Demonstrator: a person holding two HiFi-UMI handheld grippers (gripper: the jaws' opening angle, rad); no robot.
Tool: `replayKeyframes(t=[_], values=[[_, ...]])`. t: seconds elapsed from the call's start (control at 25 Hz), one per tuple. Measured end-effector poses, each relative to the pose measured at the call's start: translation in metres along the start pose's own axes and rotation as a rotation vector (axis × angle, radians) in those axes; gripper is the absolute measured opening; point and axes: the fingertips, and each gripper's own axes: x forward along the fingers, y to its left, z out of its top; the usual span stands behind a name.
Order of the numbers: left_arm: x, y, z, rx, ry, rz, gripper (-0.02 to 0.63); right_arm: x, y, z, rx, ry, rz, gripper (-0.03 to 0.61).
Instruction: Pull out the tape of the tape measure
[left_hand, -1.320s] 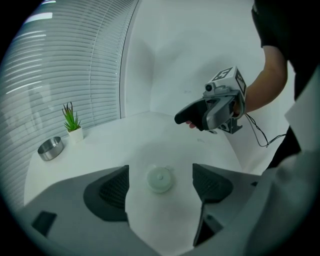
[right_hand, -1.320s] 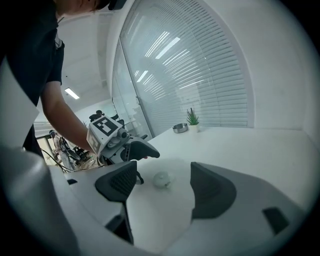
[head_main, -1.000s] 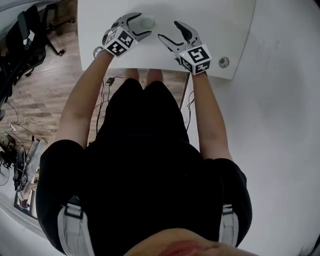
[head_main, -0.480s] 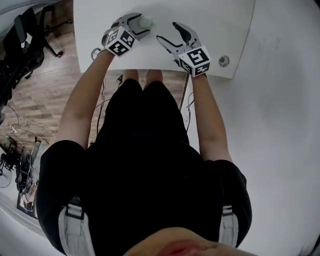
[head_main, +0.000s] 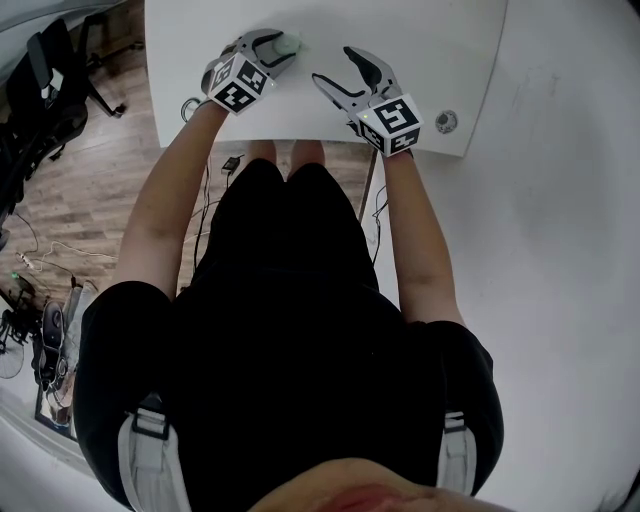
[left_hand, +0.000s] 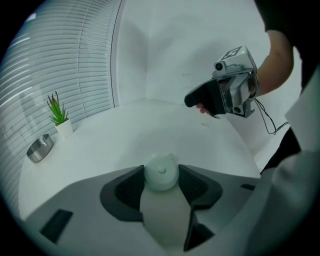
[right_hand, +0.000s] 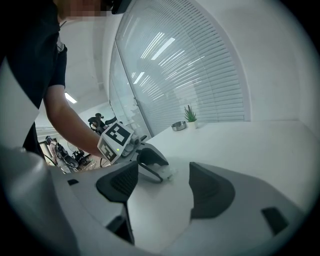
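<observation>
On the white worktop (head_main: 420, 60), my left hand-held gripper (head_main: 283, 47) had been wide open a second back. Its jaws had just been closing and now pinched the tape measure (left_hand: 161, 173) from both sides. My right hand-held gripper (head_main: 331, 63) hung nearby, jaws apart and empty. Body gripped, tape not pulled out yet. It was a small, round, pale green puck.

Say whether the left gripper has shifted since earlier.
No, the left gripper holds beside the table's near edge; its jaws have been closing on the tape measure.
</observation>
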Motion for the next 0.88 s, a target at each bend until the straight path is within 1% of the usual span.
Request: replayKeyframes(t=[0.08,0.16,0.28,0.52,0.64,0.8,0.88], values=[[0.001,0.003,-0.005,0.003,-0.007,0.0,0.225,0.008,-0.001,-0.005,-0.002,-0.011,0.004,0.31],[-0.005,0.009,-0.002,0.004,-0.039,0.012,0.225,0.016,-0.001,-0.007,-0.007,-0.024,0.014,0.301],[-0.028,0.014,0.021,0.011,-0.086,0.031,0.225,0.014,0.003,0.006,-0.015,-0.045,0.024,0.283],[-0.074,0.015,0.059,0.012,-0.137,0.034,0.225,0.005,0.014,0.046,-0.04,-0.104,0.039,0.26],[-0.095,0.011,0.076,0.028,-0.146,0.033,0.225,0.001,0.023,0.066,-0.038,-0.13,0.066,0.238],[-0.118,0.007,0.089,0.062,-0.139,0.046,0.225,0.0,0.034,0.082,-0.034,-0.141,0.105,0.215],[-0.131,0.005,0.096,0.075,-0.143,0.055,0.225,0.0,0.041,0.09,-0.037,-0.141,0.112,0.181]])
